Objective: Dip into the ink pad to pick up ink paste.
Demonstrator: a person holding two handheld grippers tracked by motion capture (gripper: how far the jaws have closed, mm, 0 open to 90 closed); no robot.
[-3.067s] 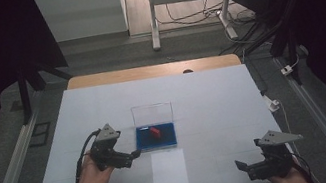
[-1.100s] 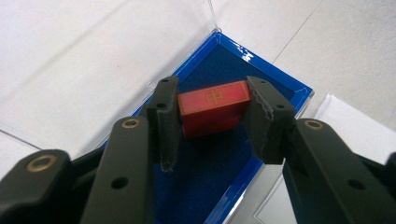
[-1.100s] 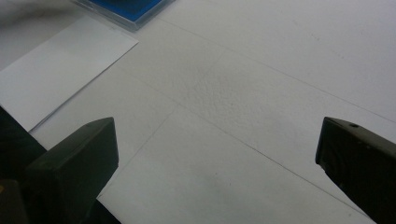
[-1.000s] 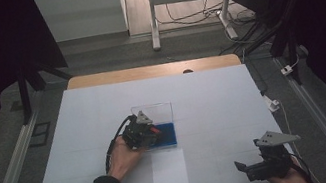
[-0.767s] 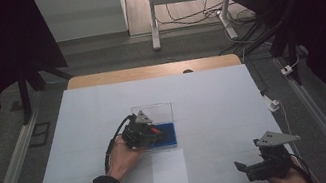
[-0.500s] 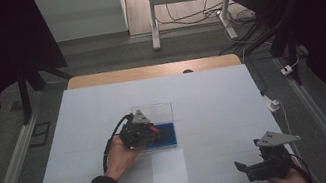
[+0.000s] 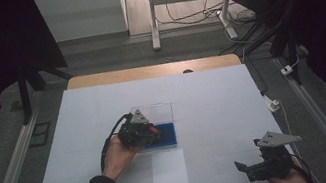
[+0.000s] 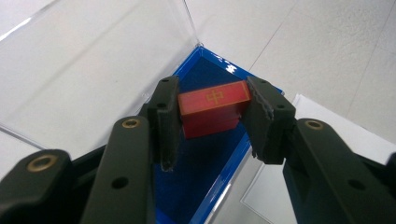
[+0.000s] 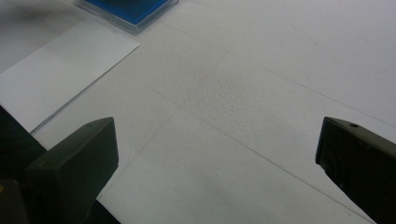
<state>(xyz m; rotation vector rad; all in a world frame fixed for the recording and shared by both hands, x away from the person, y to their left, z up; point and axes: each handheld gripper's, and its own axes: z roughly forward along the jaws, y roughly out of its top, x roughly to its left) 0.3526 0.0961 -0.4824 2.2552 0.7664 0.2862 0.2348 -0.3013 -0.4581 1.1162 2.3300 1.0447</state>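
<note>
The right gripper [image 7: 260, 165] is sitting at the near right edge of the table [image 7: 212, 93], its jaws spread wide apart with nothing between them, hovering over bare white surface. In the right gripper view a white sheet of paper [image 9: 56, 70] is lying flat ahead to the left, and a corner of the blue tray [image 9: 130, 9] is showing just beyond it.

Farther in, toward the middle of the table, the left gripper [image 8: 212, 112] is pinching a red block [image 8: 212, 107] between its two jaws, one jaw pressing on each end. The block, bearing a gold character on its top face, is sitting over the blue lining of the tray [image 8: 210, 177]. Behind it the tray's clear lid [image 7: 154, 113] is standing open and upright.
</note>
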